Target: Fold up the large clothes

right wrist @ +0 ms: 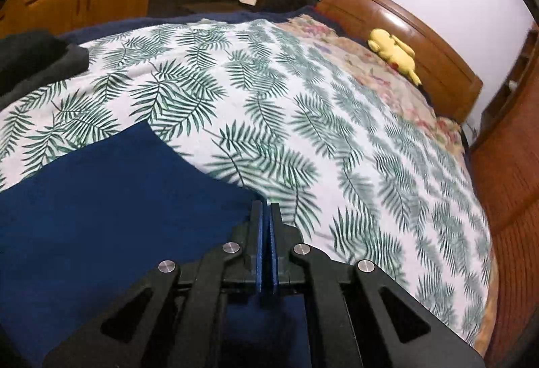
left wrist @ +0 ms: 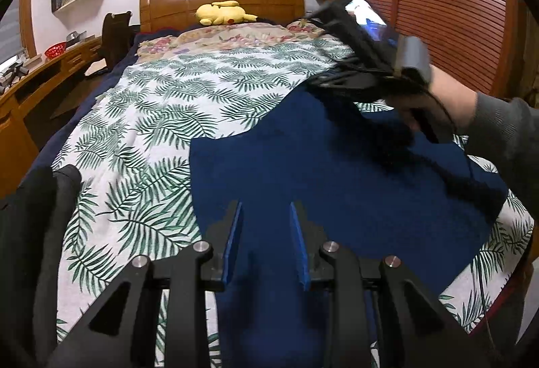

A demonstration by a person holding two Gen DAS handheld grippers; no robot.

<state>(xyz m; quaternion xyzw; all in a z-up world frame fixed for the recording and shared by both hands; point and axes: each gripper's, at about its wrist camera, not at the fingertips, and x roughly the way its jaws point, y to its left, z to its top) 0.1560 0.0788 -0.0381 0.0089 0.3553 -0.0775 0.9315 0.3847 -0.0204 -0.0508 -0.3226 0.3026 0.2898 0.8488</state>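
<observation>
Blurring hides our right gripper [left wrist: 323, 81] at two o'clock; its jaws pinch one blue garment [left wrist: 337, 172] on the bed [left wrist: 161, 105]. Our left gripper [left wrist: 266, 216] gapes empty above it.

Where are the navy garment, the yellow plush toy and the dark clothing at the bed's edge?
navy garment [left wrist: 337, 186]: left wrist view, middle of its flat spread.
yellow plush toy [right wrist: 394, 53]: right wrist view, its body, lying by the headboard.
dark clothing [right wrist: 30, 59]: right wrist view, the folded bulk at the bed's far side.
</observation>
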